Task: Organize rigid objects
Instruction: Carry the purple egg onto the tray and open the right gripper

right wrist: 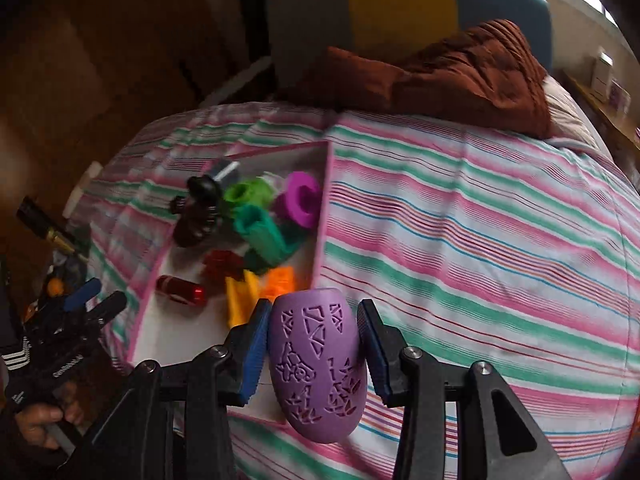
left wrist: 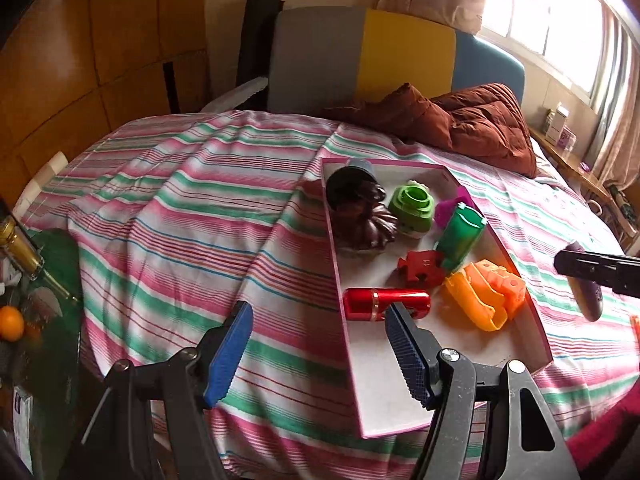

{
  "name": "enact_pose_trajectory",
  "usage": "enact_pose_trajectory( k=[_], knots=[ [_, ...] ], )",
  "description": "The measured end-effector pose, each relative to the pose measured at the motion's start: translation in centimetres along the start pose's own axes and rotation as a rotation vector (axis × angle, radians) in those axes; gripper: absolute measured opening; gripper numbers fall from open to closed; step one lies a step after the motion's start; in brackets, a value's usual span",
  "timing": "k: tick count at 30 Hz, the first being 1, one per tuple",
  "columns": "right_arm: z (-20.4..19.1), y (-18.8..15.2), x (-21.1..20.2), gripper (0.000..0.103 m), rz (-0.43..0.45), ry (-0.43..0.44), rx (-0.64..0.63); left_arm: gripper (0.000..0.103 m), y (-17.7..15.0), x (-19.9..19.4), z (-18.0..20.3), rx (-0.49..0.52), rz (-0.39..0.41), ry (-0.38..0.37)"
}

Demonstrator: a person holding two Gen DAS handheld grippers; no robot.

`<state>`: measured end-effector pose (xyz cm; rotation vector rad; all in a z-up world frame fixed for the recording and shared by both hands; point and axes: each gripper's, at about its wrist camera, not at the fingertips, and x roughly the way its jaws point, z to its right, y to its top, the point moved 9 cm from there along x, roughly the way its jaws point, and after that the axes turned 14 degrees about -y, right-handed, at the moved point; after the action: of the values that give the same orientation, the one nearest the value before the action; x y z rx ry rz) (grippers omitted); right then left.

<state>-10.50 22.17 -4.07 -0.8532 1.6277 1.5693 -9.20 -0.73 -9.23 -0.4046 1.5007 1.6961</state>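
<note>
A shallow white tray with a pink rim (left wrist: 536, 344) lies on the striped bed. In it are a red cylinder (left wrist: 384, 303), an orange part (left wrist: 486, 292), a red block (left wrist: 422, 267), a green tube (left wrist: 460, 236), a green round part (left wrist: 412, 204), a magenta ring (right wrist: 302, 199) and dark ribbed pieces (left wrist: 362, 216). My left gripper (left wrist: 320, 354) is open and empty, just in front of the red cylinder. My right gripper (right wrist: 314, 354) is shut on a purple patterned egg-shaped cup (right wrist: 318, 364), held above the bed by the tray's (right wrist: 320, 216) right side. The cup also shows in the left wrist view (left wrist: 590, 300).
A rust-brown quilt (left wrist: 460, 120) is heaped at the head of the bed against a grey, yellow and blue headboard (left wrist: 360, 56). A cluttered side table with an orange (left wrist: 11, 323) stands at the left. A sill with small boxes (left wrist: 558, 124) runs along the right.
</note>
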Motion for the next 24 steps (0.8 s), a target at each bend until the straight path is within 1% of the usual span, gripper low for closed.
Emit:
enact_pose_trajectory(
  k=[2,4,6,8,11,14,15,18,21,24],
  knots=[
    [-3.4,0.6,0.1,0.044,0.001,0.050,-0.048,0.069,0.0,-0.3,-0.7,-0.012,0.007,0.010],
    [-6.3,0.7,0.7,0.044,-0.008,0.074,-0.094,0.069,0.0,-0.6,-1.4,-0.020,0.011,0.021],
    [-8.3,0.6,1.7,0.044,-0.022,0.066,-0.132,0.070,0.0,-0.7,-1.8,-0.027,0.012,0.030],
    [-9.4,0.3,3.2,0.044,-0.055,0.046,-0.137,0.072,-0.1,-0.8,-2.3,-0.034,0.013,0.037],
    [-9.7,-0.3,5.3,0.044,-0.109,0.008,-0.122,0.072,-0.3,-0.8,-2.5,-0.037,0.013,0.041],
    [-9.5,-0.5,7.1,0.044,-0.138,-0.052,-0.112,0.073,-0.3,-0.7,-2.6,-0.042,0.010,0.039],
    [-9.5,-0.6,7.4,0.044,-0.146,-0.060,-0.105,0.075,-0.3,-0.8,-2.6,-0.042,0.010,0.035],
    [-9.3,-0.3,7.7,0.044,-0.130,-0.074,-0.093,0.082,-0.3,-1.1,-2.5,-0.038,0.023,0.042],
    [-9.2,-0.3,7.8,0.044,-0.135,-0.065,-0.077,0.084,-0.1,-1.4,-2.3,-0.038,0.034,0.053],
    [-8.9,-0.1,6.9,0.044,-0.101,-0.051,-0.051,0.086,0.0,-1.7,-2.3,-0.038,0.039,0.064]
  ],
)
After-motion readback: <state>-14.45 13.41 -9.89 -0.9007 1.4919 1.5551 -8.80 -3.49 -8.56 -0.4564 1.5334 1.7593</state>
